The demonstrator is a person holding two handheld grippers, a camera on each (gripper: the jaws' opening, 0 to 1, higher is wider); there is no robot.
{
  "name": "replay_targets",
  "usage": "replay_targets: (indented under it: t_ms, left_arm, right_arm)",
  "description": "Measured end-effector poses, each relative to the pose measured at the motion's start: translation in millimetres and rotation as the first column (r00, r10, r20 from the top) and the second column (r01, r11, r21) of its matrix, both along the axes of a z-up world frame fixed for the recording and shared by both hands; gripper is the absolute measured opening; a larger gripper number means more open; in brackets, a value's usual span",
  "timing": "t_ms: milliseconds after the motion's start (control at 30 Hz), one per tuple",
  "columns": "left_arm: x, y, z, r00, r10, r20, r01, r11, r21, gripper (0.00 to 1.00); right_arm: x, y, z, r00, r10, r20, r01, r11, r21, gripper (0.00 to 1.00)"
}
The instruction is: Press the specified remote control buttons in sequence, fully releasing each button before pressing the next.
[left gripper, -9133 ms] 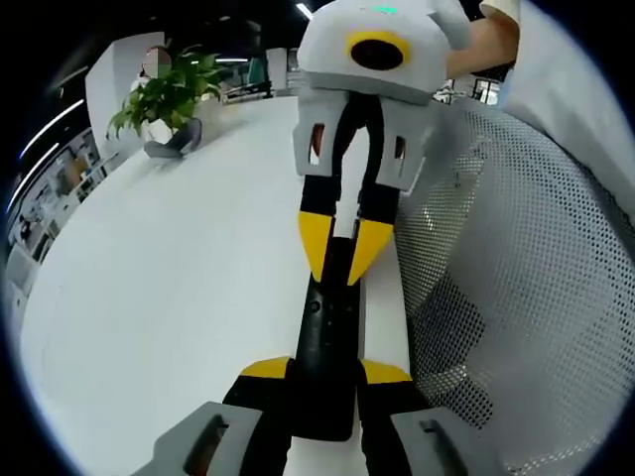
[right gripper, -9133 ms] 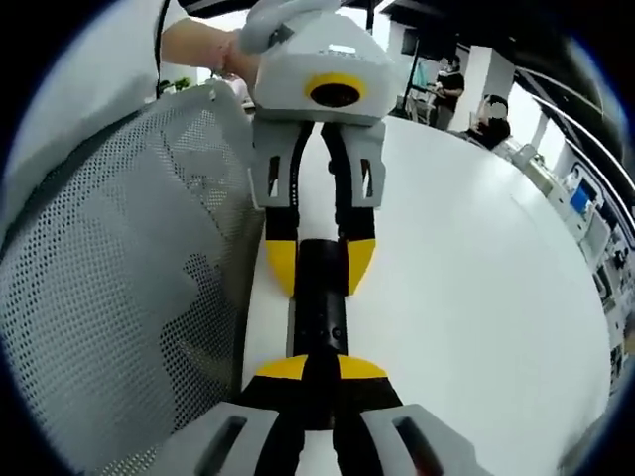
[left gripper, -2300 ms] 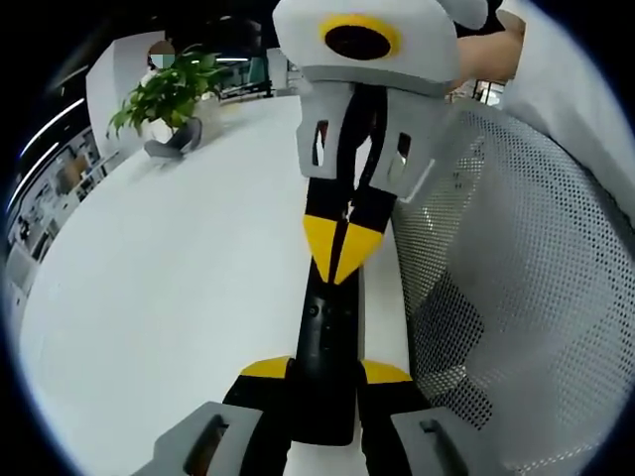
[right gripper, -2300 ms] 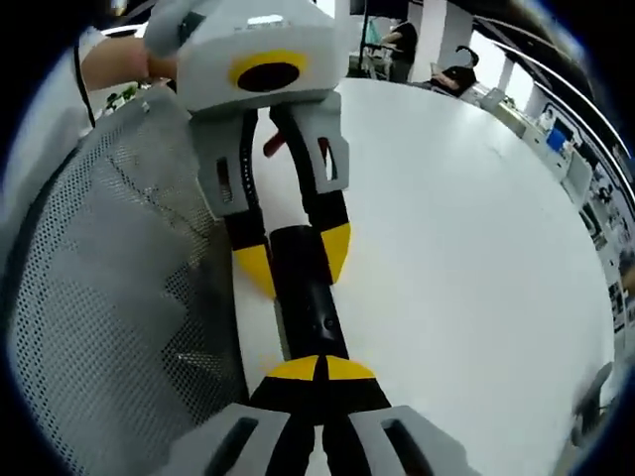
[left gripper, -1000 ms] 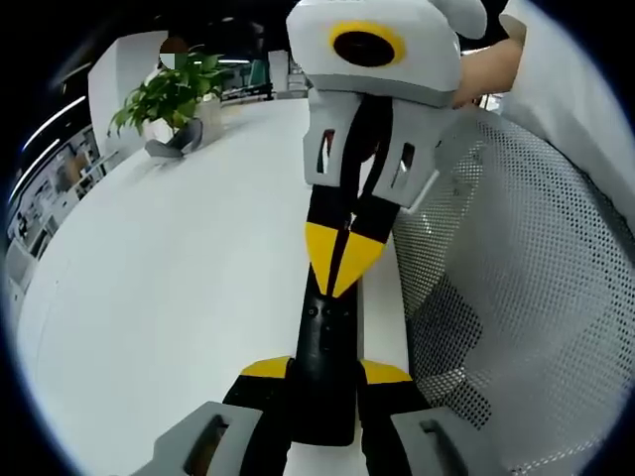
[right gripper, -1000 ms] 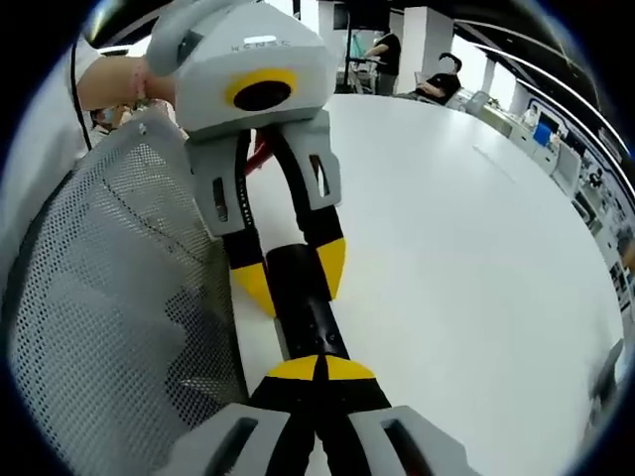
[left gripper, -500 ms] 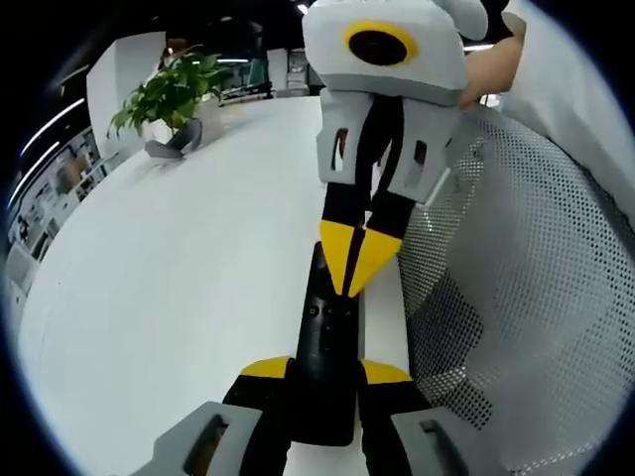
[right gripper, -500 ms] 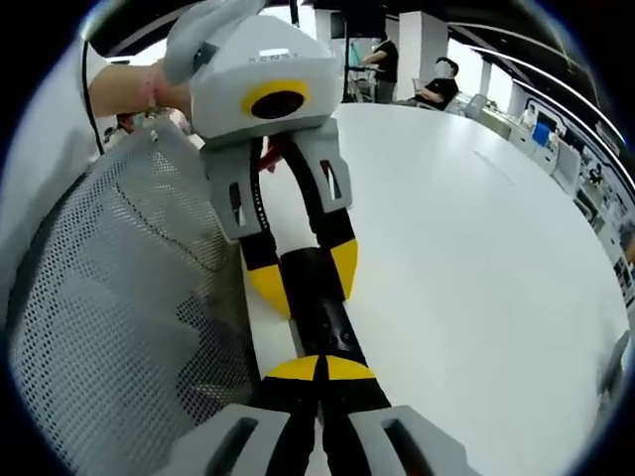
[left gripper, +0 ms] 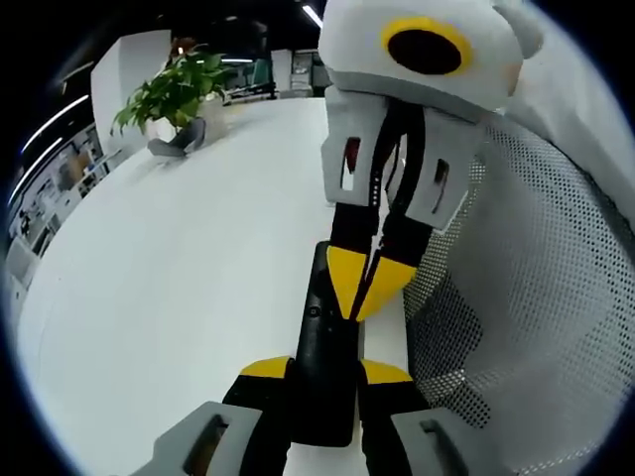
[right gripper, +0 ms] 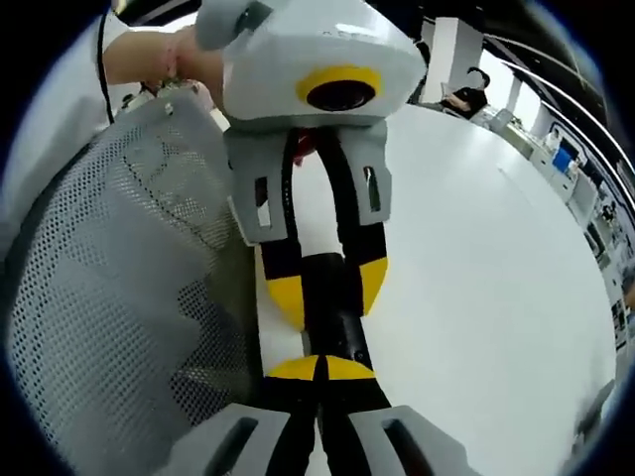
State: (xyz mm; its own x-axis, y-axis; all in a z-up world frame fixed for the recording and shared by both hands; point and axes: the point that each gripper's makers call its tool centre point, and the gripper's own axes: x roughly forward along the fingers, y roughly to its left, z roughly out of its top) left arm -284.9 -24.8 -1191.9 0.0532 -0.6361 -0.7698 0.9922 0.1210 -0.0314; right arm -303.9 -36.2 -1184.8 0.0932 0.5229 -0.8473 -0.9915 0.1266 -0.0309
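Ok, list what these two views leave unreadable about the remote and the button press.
- Left gripper view: the remote's buttons are too small to read; the right gripper covers part of its top.
- Right gripper view: the right gripper's shut tips hide the spot beneath them, so contact cannot be told.
- Right gripper view: the left gripper hides the remote's far end.

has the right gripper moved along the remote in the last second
Yes. In the left gripper view the right gripper, shut, has slid nearer the left gripper along the remote, while the plant stays put.
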Motion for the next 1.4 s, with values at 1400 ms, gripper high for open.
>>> replay_targets:
  t_ms: [1400]
  left_arm:
    - [-3.0,-1,-0.2,1.000,0.001,0.010,-0.001,1.000,-0.019,0.24]
  right_arm:
    - [18,-4,0.7,0.997,-0.057,0.057,0.059,0.998,-0.029,0.00]
